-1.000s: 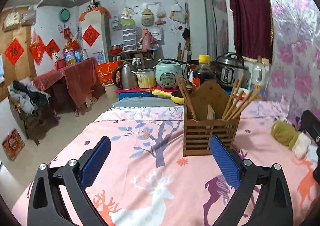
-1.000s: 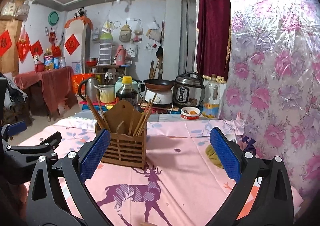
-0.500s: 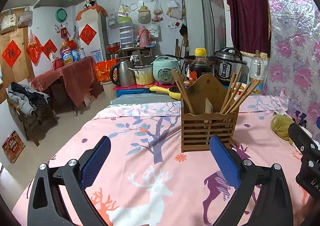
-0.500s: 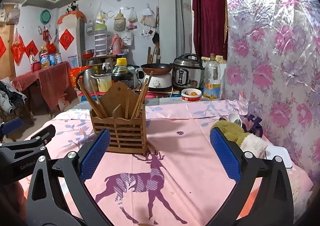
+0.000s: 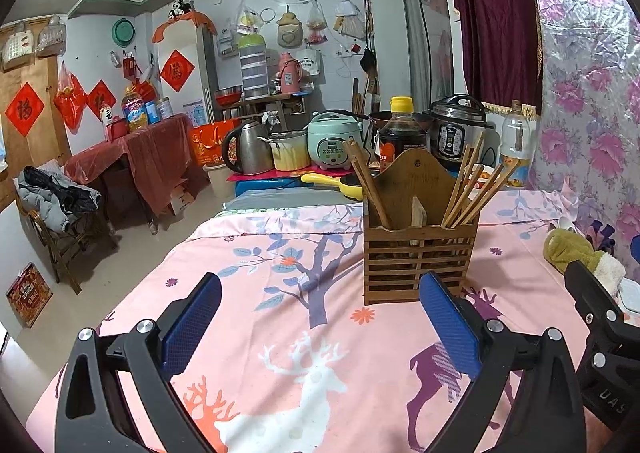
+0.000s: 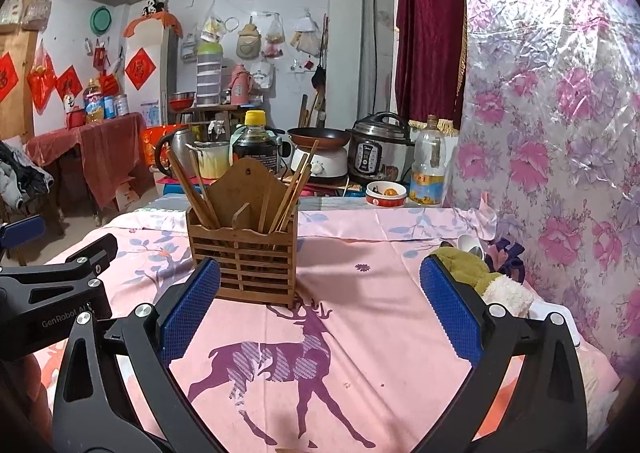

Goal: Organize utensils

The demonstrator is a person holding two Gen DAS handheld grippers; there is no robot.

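A slatted wooden utensil holder stands upright on the pink deer-print tablecloth. It also shows in the right wrist view. Several wooden chopsticks lean in its left and right compartments, seen too in the right wrist view. My left gripper is open and empty, a short way in front of the holder and to its left. My right gripper is open and empty, in front of the holder and to its right.
A green and white cloth bundle and a white spoon lie at the table's right by the floral wall. A soy sauce bottle, cookers and a kettle stand behind the table. The table's left edge drops to the floor.
Both grippers have come lower and a little closer to the holder, which now looms larger. Both stay open and empty.
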